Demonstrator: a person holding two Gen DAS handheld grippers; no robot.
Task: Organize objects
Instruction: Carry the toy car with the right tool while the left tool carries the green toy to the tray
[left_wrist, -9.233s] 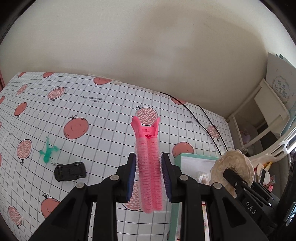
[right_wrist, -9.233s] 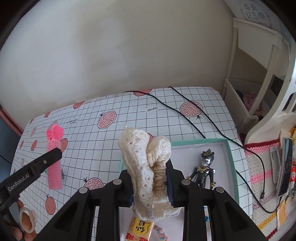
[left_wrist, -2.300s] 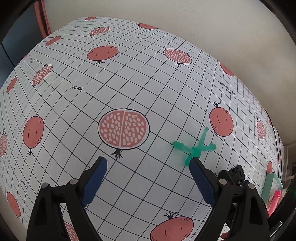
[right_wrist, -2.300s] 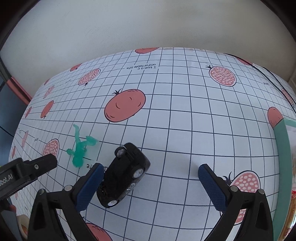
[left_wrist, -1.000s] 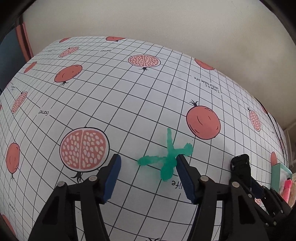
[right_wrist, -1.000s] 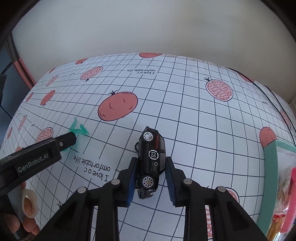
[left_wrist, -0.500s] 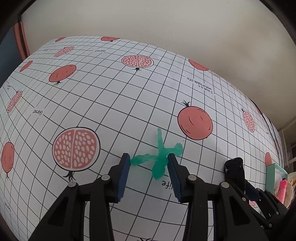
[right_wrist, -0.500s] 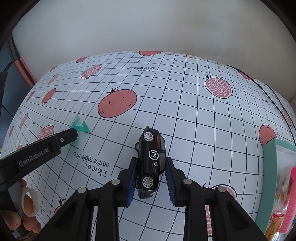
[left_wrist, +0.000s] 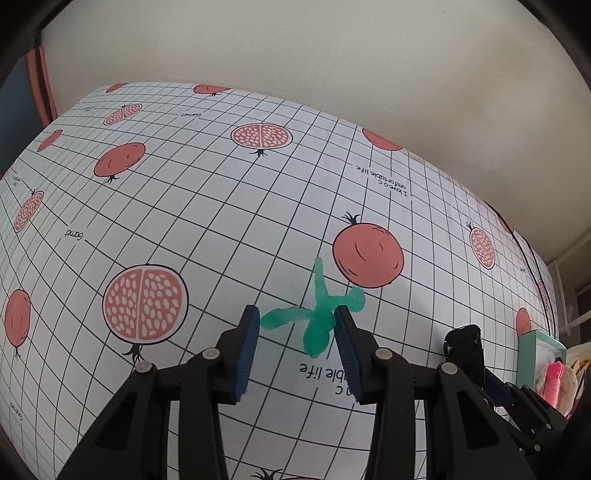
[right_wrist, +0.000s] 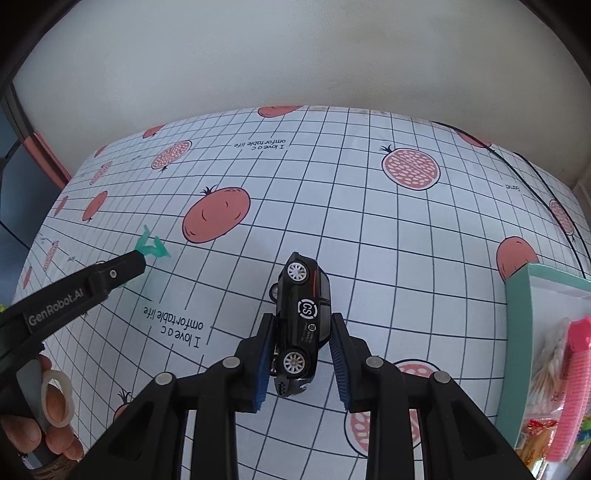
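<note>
— Tongs on the left first: how do they stand?

— Left tongs (left_wrist: 295, 334) are partly drawn in, their blue pads pinching a small translucent green plastic figure (left_wrist: 317, 314). One green limb touches the left pad, the body presses against the right one. A thin limb sticks out ahead of the tips, and a rounded limb pokes past the right pad.

— What lies under them?

— A tabletop (left_wrist: 207, 206) covered in white gridded cloth printed with red pomegranates. A whole printed fruit sits just beyond the right pad, a halved one off to the left of the left pad.

— And the right tongs?

— Right tongs (right_wrist: 301, 354) are pressed onto a small black toy car with white wheels and a round white logo (right_wrist: 303, 321). It is held on its side, nose pointing away from the tips. Whether it touches the cloth I cannot tell.

— Anything further right?

— Right of those tongs, near them, is a shallow teal-rimmed tray (right_wrist: 515, 332). A pink ridged plastic hair clip (right_wrist: 572, 387) lies in it, beside packets I cannot read.

— The person?

— Fingertips (right_wrist: 26, 432) show at the lower left, behind the left tongs' arm.
</note>
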